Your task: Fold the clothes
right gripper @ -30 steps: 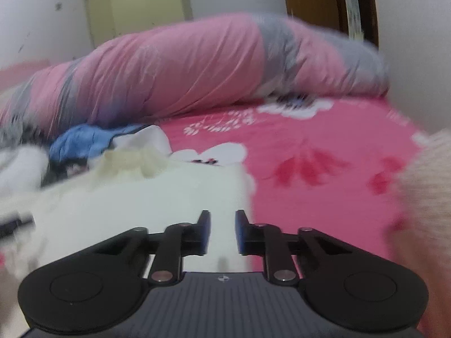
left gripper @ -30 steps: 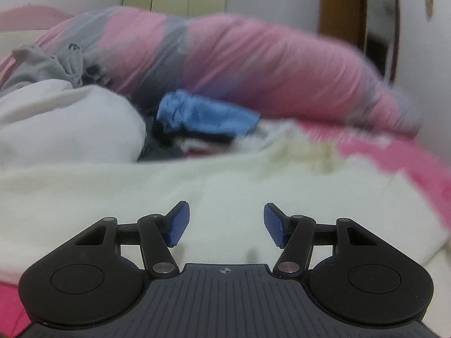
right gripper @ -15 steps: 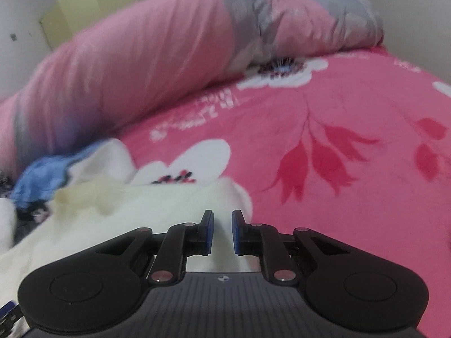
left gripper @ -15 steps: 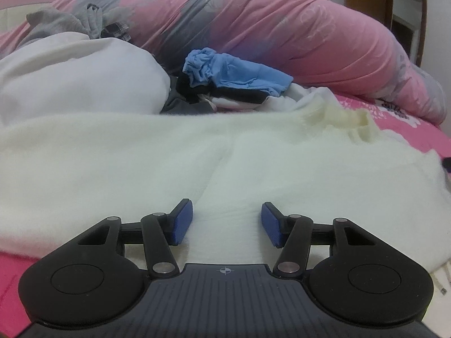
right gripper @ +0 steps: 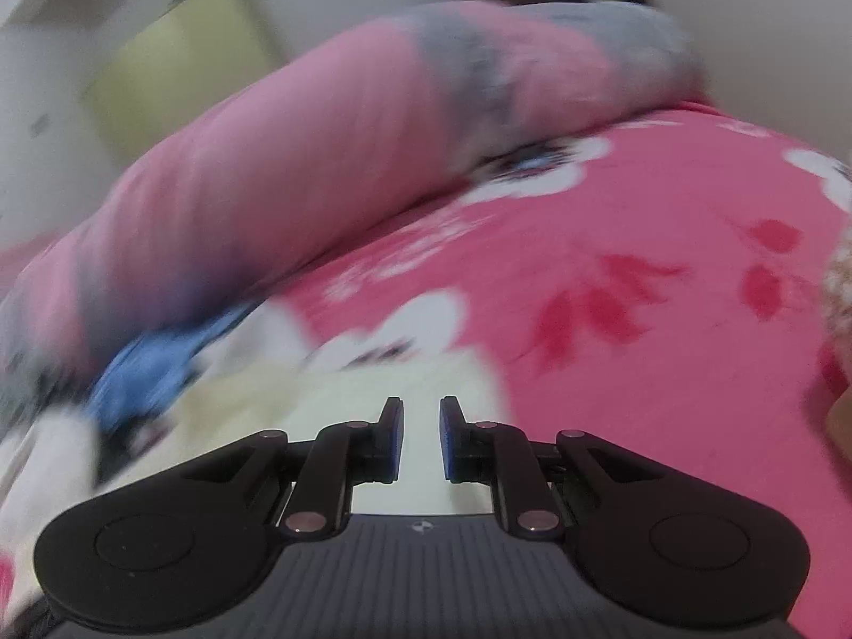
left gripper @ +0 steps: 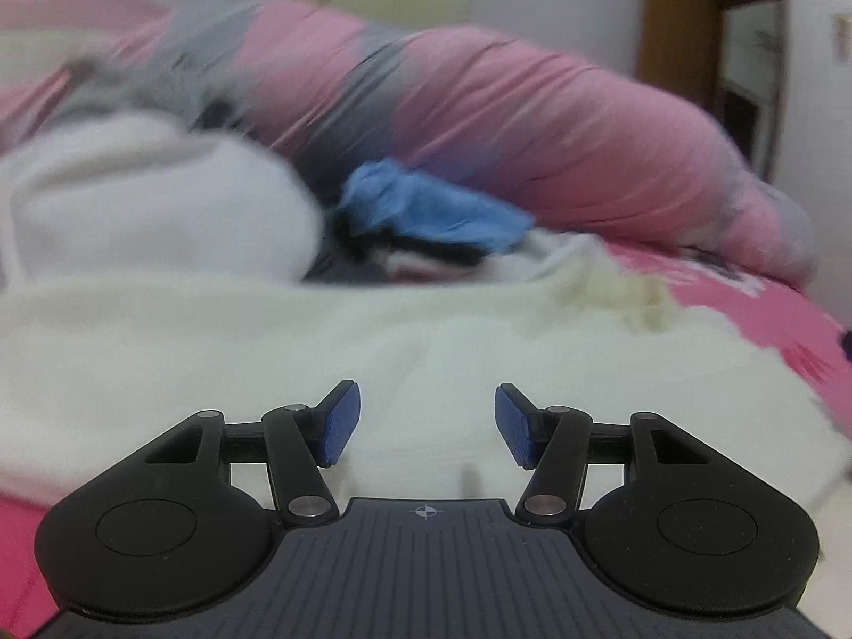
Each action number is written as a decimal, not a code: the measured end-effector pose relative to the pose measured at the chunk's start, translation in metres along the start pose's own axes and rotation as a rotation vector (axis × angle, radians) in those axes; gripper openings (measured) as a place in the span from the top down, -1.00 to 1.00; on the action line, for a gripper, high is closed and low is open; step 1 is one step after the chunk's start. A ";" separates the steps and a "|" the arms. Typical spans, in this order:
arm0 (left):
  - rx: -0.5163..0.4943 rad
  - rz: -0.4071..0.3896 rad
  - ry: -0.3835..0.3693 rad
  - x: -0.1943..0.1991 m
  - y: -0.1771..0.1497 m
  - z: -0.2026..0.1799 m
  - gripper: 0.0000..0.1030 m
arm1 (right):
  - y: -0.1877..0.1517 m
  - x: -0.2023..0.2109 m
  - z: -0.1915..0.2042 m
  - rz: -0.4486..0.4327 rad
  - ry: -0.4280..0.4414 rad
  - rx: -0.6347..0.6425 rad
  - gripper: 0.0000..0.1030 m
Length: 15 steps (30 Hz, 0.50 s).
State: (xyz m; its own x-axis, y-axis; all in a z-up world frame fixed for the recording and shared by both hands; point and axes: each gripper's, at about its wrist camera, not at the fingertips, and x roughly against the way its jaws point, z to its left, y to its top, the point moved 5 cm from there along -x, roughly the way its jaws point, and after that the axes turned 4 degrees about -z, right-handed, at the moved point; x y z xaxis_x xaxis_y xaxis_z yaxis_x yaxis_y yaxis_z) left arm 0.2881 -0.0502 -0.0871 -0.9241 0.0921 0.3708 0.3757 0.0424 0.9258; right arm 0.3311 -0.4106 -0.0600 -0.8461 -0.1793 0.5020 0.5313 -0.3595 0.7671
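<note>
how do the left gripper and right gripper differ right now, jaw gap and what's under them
The left gripper has a wide gap between its blue pads; the right gripper shows only a narrow gap. The left gripper sits over the middle of the cream fleece garment; the right gripper is near that garment's edge, by the pink floral bedsheet. Both hold nothing between their pads and point toward the rolled pink-and-grey duvet.

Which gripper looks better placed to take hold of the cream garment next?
Left, probably. The left gripper has its jaws wide apart over the middle of the cream garment. The right gripper has its jaws nearly together at the garment's edge.
</note>
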 end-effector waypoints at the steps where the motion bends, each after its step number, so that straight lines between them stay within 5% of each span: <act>1: -0.050 0.022 -0.018 0.001 -0.003 -0.008 -0.11 | -0.012 0.001 0.014 0.018 0.012 0.054 0.71; 4: -0.112 0.200 -0.027 -0.015 -0.028 -0.017 -0.13 | -0.063 -0.019 0.039 0.095 -0.010 0.190 0.70; 8: -0.054 0.184 -0.032 -0.013 -0.026 -0.007 -0.12 | -0.087 -0.023 0.054 0.068 -0.087 0.276 0.68; 11: -0.043 0.138 -0.010 -0.001 -0.021 0.001 -0.15 | -0.081 -0.003 0.079 0.058 -0.001 0.247 0.68; 15: 0.017 0.200 -0.019 -0.009 -0.033 0.016 -0.19 | -0.118 -0.013 0.105 0.099 0.015 0.378 0.59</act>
State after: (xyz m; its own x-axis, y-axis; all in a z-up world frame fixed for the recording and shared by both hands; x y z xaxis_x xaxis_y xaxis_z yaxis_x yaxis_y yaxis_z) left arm 0.2849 -0.0364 -0.1223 -0.8297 0.1190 0.5453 0.5526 0.0377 0.8326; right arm 0.2835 -0.2698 -0.1151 -0.7887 -0.2108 0.5775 0.5867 0.0225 0.8095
